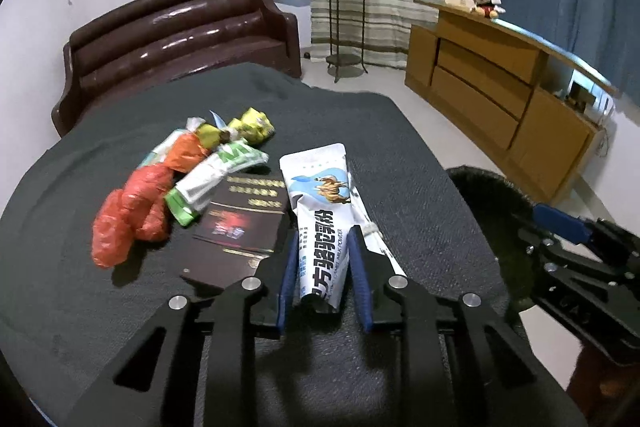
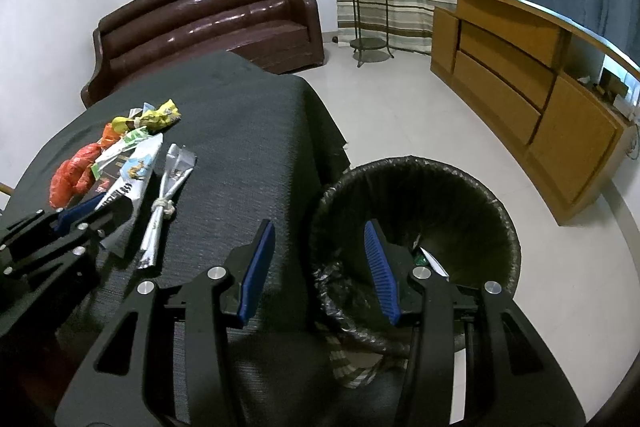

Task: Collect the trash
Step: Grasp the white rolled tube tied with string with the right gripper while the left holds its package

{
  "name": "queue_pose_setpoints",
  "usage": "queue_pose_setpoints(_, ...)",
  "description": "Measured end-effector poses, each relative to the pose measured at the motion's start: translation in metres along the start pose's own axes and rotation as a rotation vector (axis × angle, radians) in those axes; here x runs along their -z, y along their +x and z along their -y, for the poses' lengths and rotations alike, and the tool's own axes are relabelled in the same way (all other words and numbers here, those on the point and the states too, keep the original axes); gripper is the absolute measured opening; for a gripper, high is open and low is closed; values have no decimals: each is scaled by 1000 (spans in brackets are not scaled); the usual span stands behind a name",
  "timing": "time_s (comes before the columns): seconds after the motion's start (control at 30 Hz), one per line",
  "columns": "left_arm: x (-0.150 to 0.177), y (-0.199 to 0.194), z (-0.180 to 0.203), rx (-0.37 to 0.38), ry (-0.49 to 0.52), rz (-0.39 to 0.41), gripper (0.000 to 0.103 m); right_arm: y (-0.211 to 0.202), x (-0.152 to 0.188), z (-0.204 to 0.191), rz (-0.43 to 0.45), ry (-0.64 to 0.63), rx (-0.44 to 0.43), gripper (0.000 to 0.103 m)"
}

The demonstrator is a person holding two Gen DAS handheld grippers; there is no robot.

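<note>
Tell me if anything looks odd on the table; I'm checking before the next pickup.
Nothing spilled or broken. The silver wrapper is twisted and knotted at its middle, lying beside the milk powder pouch that sits between the left gripper pads. The rest is crumpled trash heaped together.

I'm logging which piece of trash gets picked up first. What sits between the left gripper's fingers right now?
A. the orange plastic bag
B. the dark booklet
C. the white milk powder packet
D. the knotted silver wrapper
C: in the left wrist view the left gripper has its blue fingers on either side of the near end of the white milk powder packet, while the other trash lies clear of them.
</note>
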State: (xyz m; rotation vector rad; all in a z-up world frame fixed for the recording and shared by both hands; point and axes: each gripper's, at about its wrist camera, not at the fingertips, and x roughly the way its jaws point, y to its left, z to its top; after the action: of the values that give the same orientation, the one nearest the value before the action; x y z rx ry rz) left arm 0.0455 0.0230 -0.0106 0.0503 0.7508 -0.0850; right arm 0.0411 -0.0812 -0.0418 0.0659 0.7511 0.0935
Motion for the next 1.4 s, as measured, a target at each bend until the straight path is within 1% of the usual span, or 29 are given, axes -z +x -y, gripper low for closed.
queue_pose_setpoints(0.13,-3,-16,-12,-11,-18,35,26,-2,-2,-11,6,-14,-15,46)
queue_pose_setpoints(0.27,-1,-27,-30,-53,-36,58,26,-1,-4,-28,5,-39,-42,45)
queue_pose_setpoints(0.57,11,-27,-76,-143,-106,34,26,4,-7,-73,-4,-99,-97,46)
queue_pose_setpoints(0.73,17,-29,-93,-170,-124,28,26,10,-7,-89,-27,-122,-110,45)
queue_pose_setpoints(0.9,22,-28,-102,-175,-143,19,26,17,-4,-102,-51,-155,-107,45)
queue_pose_setpoints(0.93,25,-28,-105,-174,-146,18,26,18,-4,-105,-56,-161,-102,42)
queue_pose_setpoints(1.0,26,-28,-107,-173,-153,15,26,22,-2,-108,-73,-171,-99,32)
queue_pose_setpoints(1.03,27,-28,-108,-171,-157,13,26,24,-2,-108,-80,-172,-98,21)
queue_pose_setpoints(1.07,28,-28,-109,-169,-160,12,26,25,-1,-108,-85,-173,-98,16)
queue_pose_setpoints(1.17,29,-30,-110,-157,-167,14,26,24,0,-108,-77,-170,-101,16)
queue_pose_setpoints(1.4,27,-35,-100,-106,-167,25,26,6,-4,-98,-6,-165,-82,15)
